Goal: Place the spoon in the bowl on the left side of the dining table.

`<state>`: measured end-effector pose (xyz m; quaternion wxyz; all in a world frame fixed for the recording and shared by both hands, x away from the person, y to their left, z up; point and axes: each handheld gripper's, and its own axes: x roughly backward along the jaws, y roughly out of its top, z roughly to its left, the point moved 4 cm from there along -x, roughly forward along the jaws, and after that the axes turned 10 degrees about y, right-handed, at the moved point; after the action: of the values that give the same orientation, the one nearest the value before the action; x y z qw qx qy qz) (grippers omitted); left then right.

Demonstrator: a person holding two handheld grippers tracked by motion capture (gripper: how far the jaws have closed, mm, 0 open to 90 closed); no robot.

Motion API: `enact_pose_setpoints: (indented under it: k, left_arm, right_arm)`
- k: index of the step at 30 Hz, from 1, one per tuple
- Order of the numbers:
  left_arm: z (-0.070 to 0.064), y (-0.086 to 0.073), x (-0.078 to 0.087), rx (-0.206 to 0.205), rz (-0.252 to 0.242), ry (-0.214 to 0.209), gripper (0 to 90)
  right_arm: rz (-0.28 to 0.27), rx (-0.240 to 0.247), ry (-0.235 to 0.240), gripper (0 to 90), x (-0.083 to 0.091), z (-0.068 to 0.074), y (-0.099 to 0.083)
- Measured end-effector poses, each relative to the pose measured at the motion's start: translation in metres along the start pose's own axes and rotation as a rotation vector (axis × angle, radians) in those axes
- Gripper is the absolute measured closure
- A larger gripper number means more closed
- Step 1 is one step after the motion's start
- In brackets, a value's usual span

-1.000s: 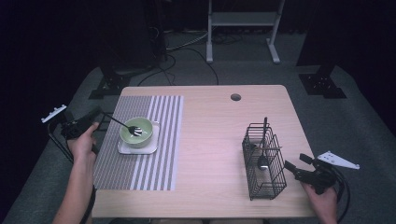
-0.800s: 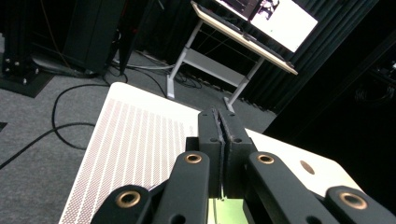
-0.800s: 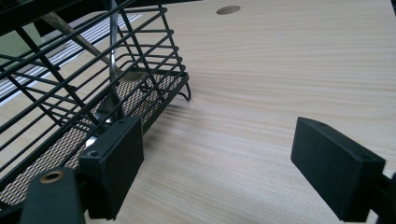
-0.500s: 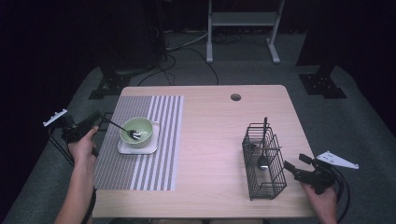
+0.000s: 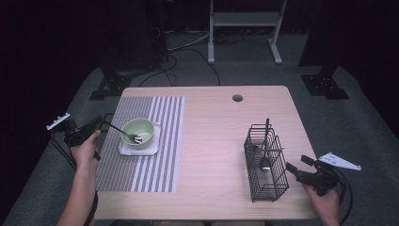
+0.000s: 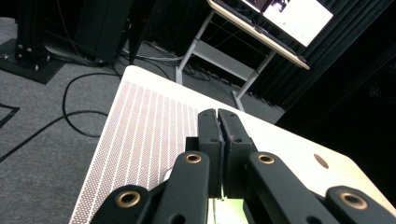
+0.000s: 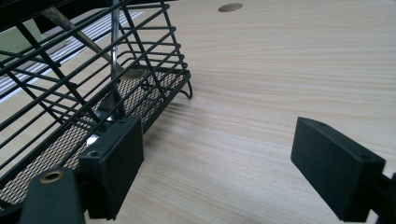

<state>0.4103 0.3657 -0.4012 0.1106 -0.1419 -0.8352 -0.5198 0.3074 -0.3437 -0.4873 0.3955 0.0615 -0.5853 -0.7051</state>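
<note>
On the worktop point(image 5: 211, 141), a black wire basket point(image 5: 266, 162) holds a couple of utensils upright. The green bowl point(image 5: 138, 131) on the striped mat point(image 5: 141, 155) holds a spoon point(image 5: 123, 132), gripped by the left gripper point(image 6: 218, 122), jaws clenched. The right gripper point(image 5: 294, 170) sits just beside the basket, jaws released.

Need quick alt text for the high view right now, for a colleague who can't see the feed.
A person's left gripper holds a spoon whose end rests in a green bowl on a white plate, on a striped placemat. At the wooden table's right, the open right gripper sits beside a black wire basket holding utensils.
</note>
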Motion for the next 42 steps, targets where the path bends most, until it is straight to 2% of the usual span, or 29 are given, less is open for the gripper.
enact_pose_setpoints:
  k: [22, 42]
  left_arm:
    - [0.009, -0.011, -0.005, 0.023, 0.025, 0.009, 87.4]
    - [0.015, -0.023, -0.01, 0.019, 0.055, 0.005, 76.7]
  right_arm:
    - [0.001, 0.0, 0.002, 16.1, 0.0, 0.0, 0.0]
    - [0.0, -0.009, 0.003, 16.1, 0.0, -0.002, -0.002]
